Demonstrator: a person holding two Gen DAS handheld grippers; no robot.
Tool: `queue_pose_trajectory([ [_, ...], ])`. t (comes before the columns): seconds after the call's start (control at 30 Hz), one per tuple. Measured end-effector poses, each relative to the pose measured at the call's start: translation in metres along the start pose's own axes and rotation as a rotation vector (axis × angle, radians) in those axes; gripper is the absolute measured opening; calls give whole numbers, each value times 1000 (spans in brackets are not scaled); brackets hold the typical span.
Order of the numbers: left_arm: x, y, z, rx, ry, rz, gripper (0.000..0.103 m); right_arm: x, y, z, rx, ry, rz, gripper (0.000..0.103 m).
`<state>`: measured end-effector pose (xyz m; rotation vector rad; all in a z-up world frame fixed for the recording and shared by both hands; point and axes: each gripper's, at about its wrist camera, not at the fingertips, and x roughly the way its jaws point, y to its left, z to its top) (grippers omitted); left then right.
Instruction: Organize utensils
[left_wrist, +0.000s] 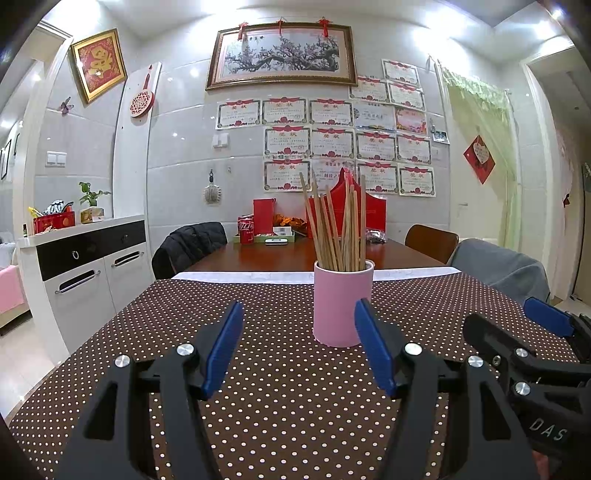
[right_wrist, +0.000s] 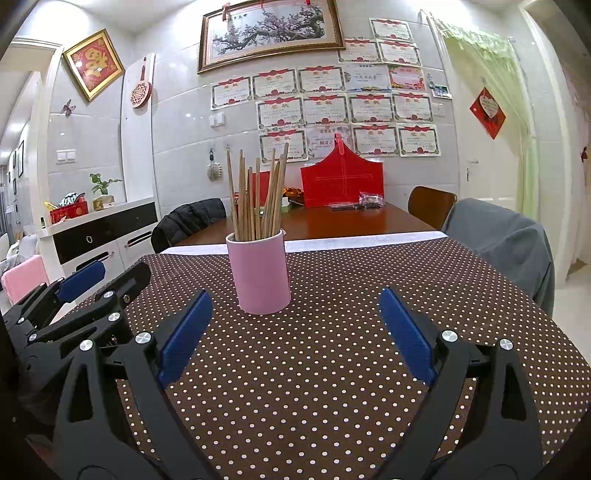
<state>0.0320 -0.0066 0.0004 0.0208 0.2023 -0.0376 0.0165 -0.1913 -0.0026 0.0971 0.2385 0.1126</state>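
Left claw (left_wrist: 299, 347) and right claw (right_wrist: 291, 338): both spread, empty, above the worktop's (right_wrist: 332, 387) near edge. Pink cup (right_wrist: 259, 273): upright mid-worktop, well back from that edge, holding chopsticks (right_wrist: 255, 199).

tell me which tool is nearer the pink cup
Left, narrowly. The left tool sits open just short of the pink cup, its right finger overlapping the cup's base in view. The right tool is open too, a little further back.

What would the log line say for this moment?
left gripper: open, empty | right gripper: open, empty | chopsticks: upright in pink cup | cup: on dotted tablecloth, untouched
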Motion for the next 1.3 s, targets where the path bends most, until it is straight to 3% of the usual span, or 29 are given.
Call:
queue_pose_trajectory([
  [1.3,3,0,-5,5,17,9,63,-1,-2,-10,2,12,-18,91],
])
